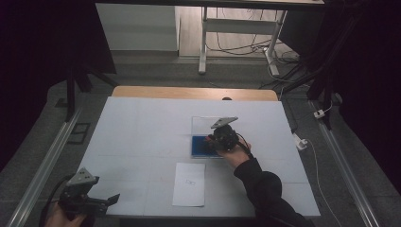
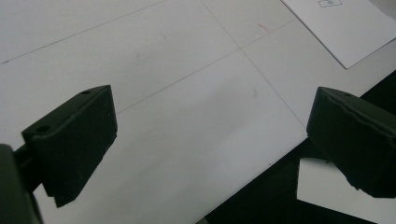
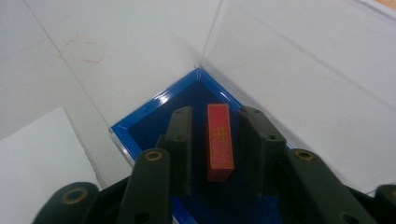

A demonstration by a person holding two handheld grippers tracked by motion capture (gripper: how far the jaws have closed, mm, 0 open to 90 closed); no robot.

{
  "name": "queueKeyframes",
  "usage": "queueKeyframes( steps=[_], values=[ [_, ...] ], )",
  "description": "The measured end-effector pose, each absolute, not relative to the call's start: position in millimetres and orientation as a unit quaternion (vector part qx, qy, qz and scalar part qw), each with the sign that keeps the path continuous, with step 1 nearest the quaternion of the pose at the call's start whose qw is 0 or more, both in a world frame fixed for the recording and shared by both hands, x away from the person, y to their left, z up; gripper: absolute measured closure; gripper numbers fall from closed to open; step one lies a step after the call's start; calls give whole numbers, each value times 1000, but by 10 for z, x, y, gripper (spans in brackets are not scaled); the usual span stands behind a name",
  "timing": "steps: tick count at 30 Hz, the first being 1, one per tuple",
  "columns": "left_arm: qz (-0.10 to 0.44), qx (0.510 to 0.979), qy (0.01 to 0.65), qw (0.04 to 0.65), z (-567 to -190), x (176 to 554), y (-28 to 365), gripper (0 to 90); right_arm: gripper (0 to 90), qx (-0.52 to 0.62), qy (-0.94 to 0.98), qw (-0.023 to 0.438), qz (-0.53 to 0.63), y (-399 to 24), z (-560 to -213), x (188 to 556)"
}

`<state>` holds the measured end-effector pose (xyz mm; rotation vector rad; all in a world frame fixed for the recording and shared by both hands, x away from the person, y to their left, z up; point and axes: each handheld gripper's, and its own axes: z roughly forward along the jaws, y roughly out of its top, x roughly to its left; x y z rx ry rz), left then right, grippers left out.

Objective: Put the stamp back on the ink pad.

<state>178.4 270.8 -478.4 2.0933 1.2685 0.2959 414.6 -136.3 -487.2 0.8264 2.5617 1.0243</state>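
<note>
My right gripper [image 3: 215, 140] hangs over the shallow blue box with the clear open lid [image 3: 154, 109] in the middle of the white table [image 1: 142, 127]. A small red wooden block [image 3: 219, 140] lies flat on the blue floor of that box, right between my two black jaws. I see a thin gap on each side, so I think the jaws have let go, though the view is tight. My left gripper [image 2: 210, 144] waits wide open with nothing in it, near the table's front edge. A white paper sheet [image 1: 189, 184] lies just in front of the box.
</note>
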Motion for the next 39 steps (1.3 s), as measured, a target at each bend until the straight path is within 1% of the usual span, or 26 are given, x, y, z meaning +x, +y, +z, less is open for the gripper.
queueKeyframes(
  steps=[6, 12, 18, 23, 25, 28, 35, 39],
  values=[
    [113, 801, 485, 332, -4783, 1783, 2709, 20, 552, 289, 878, 134, 357, -1409, -4823, 4115],
    [114, 801, 486, 332, -4783, 1783, 2709, 20, 423, 297, 873, 125, 367, -1467, -4762, 4083],
    [113, 800, 486, 333, -4784, 1782, 2709, 20, 271, 301, 870, 114, 373, -1509, -4728, 4027],
    [113, 800, 486, 333, -4784, 1781, 2712, 19, 174, 300, 868, 100, 382, -1520, -4696, 3966],
    [113, 800, 486, 333, -4784, 1781, 2712, 19, 155, 299, 869, 100, 382, -1514, -4680, 3934],
    [113, 799, 487, 334, -4784, 1781, 2714, 19, 101, 295, 872, 101, 378, -1493, -4662, 3886],
    [113, 799, 487, 335, -4784, 1781, 2716, 19, 62, 289, 872, 97, 384, -1471, -4621, 3787],
    [113, 798, 488, 335, -4783, 1781, 2717, 19, 24, 286, 874, 96, 380, -1472, -4598, 3730]
  ],
)
